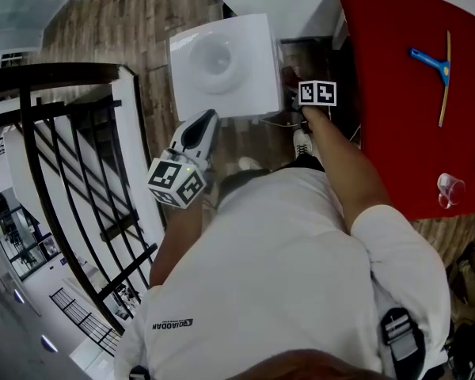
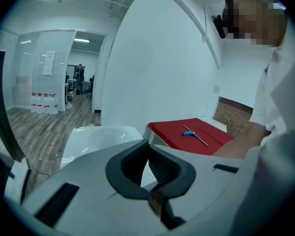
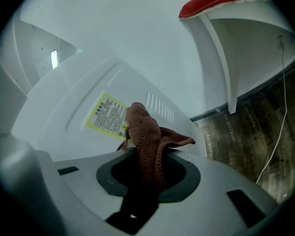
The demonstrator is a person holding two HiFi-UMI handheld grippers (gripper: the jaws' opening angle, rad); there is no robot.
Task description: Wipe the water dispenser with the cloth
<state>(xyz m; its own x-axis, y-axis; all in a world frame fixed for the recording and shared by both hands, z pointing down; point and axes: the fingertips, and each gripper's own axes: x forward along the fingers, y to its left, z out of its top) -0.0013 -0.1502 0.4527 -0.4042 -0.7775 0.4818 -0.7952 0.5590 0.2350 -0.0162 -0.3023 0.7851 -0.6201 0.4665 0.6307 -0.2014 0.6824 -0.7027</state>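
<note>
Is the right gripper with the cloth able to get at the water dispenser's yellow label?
Probably yes: the right gripper holds the cloth right in front of the yellow label on the water dispenser, with nothing between them.

The dispenser point(image 1: 222, 66) stands on the floor point(image 1: 103, 22), left of the table point(image 1: 388, 149). On the table are a tool point(image 1: 441, 71) and a cup point(image 1: 451, 188). The right gripper point(image 3: 147, 167), with the cloth point(image 3: 145, 132) in it, is between dispenser and table.
</note>
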